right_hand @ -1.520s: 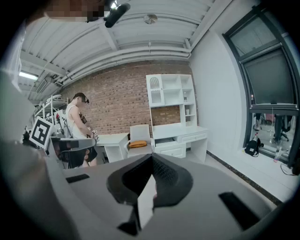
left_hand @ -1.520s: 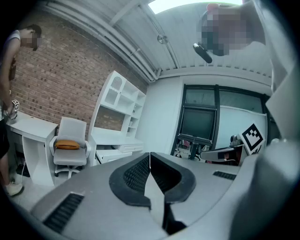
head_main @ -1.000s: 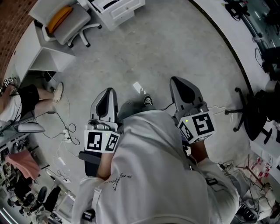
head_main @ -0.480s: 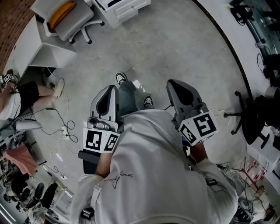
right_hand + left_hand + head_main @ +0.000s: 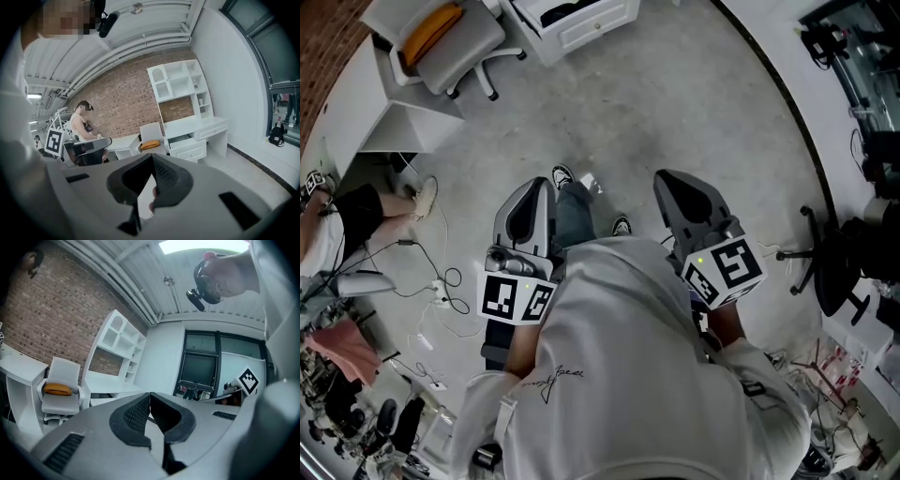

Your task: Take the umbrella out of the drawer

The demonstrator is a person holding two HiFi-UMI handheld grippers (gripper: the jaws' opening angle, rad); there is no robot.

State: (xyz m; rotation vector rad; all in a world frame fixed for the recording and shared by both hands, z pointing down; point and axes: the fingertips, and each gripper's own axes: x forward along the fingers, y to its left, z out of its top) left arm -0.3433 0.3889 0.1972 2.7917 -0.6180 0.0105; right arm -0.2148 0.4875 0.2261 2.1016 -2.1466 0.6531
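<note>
1. Head view count: two grippers, the left gripper [image 5: 541, 187] and the right gripper [image 5: 668, 178]; one open drawer [image 5: 598, 22] at the far side; one white chair [image 5: 459, 52] to its left.
2. Both grippers' jaws are pressed together and hold nothing.
3. Something dark lies in the drawer; I cannot make out the umbrella clearly.

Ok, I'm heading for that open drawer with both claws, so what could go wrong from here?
The office chair stands close beside the open drawer and may crowd the left claw. Loose cables lie on the floor to your left, a trip hazard if you drift. The left claw and right claw are both shut and would probably shove the contents unless opened first.
</note>
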